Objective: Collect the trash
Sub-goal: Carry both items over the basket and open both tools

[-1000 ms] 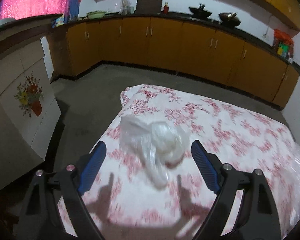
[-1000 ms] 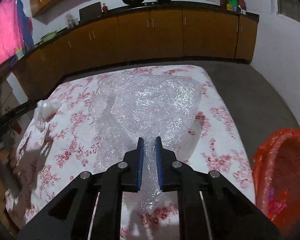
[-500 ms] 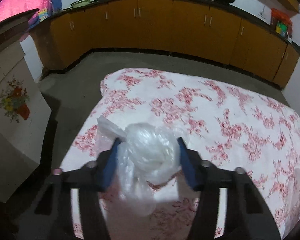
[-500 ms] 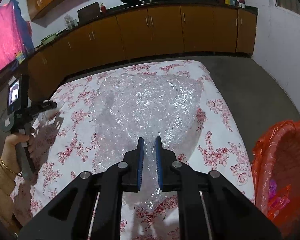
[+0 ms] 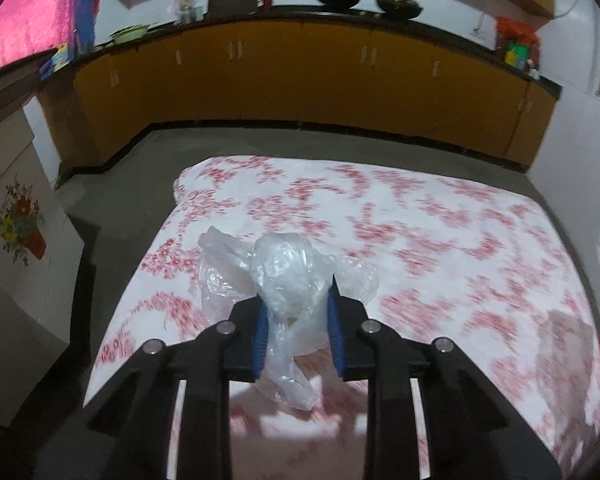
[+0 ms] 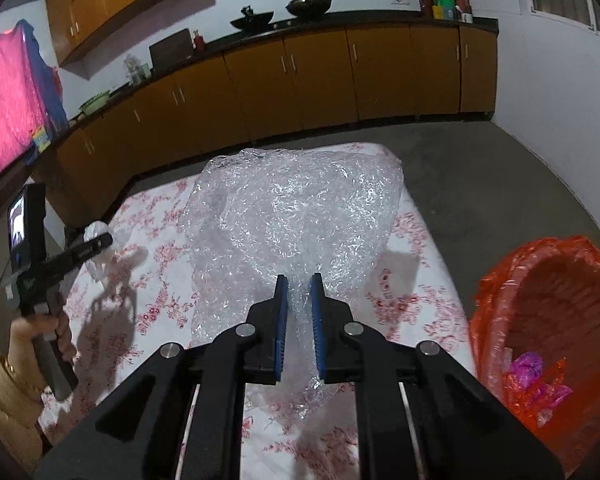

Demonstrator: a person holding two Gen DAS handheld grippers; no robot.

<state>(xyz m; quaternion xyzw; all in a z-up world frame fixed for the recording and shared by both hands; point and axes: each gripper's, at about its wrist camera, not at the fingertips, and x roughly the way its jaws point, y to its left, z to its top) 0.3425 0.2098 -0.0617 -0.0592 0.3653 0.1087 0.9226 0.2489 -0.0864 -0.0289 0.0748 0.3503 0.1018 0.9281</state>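
Currently your left gripper (image 5: 296, 300) is clamping a crumpled clear plastic bag (image 5: 284, 276) between its blue pads (image 5: 260, 332); the bag is bulging above the fingertips and a loose tail is dangling below them, over the white tablecloth with red floral print (image 5: 440, 232). In the right wrist view the same bag is showing as a white wad at the tip of that gripper (image 6: 96, 240), above the left edge of the table, with your left hand (image 6: 40, 332) wrapping the grip handle below it.

Your right gripper (image 6: 299, 292) is pinching the near end of a large sheet of clear bubble wrap (image 6: 296, 216); its jaws are standing nearly together with a thin fold of the wrap caught between them. The rest of the sheet is lying spread across the tablecloth (image 6: 424, 300), reaching toward the far edge of the table.

An orange-red plastic bin bag (image 6: 548, 320) is standing open just beside the right edge of the table, with pink and red scraps (image 6: 536, 376) lying inside it.

Orange-brown kitchen cabinets (image 6: 320, 76) are running along the far wall under a dark counter holding two dark woks (image 6: 280, 10).
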